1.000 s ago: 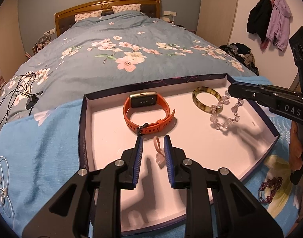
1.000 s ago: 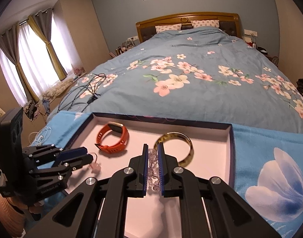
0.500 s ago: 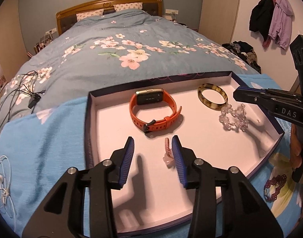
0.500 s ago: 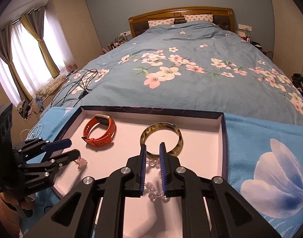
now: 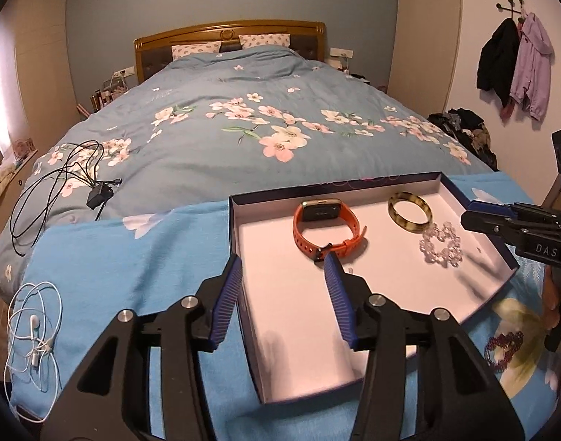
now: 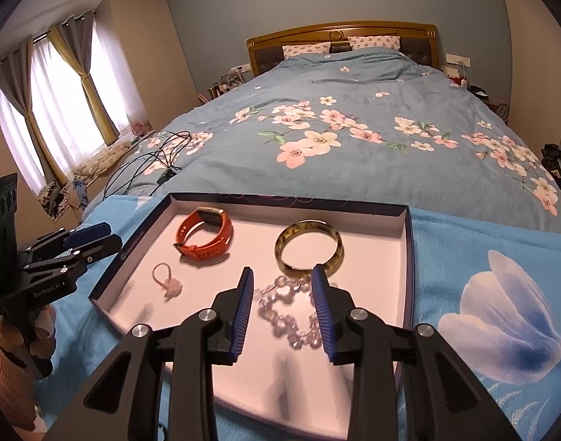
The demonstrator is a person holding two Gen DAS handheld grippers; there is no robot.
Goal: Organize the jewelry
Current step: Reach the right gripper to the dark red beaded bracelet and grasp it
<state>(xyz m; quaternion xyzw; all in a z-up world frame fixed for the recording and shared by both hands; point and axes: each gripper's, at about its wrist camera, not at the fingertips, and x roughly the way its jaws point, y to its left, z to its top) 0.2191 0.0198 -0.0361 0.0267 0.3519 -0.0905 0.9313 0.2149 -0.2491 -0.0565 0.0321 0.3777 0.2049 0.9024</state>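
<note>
1. Both pieces now lie released in the tray (image 6: 405, 257): the clear bead bracelet (image 6: 287, 312) at six o'clock of the tortoiseshell bangle (image 6: 309, 246), the pink charm (image 6: 166, 279) at seven o'clock of the orange watch (image 6: 207, 237).
2. Right gripper (image 6: 280, 305) has just been opening, jaws spread clear of the beads.
3. Left gripper (image 5: 282, 294) has likewise spread, empty, drawn back.
4. A dark red bracelet (image 5: 504, 345) waits outside, likely next.

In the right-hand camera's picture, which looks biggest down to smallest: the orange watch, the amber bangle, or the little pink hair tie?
1. Amber bangle
2. Orange watch, close behind; it stands on edge, so unsure
3. Pink hair tie, clearly smallest
</note>
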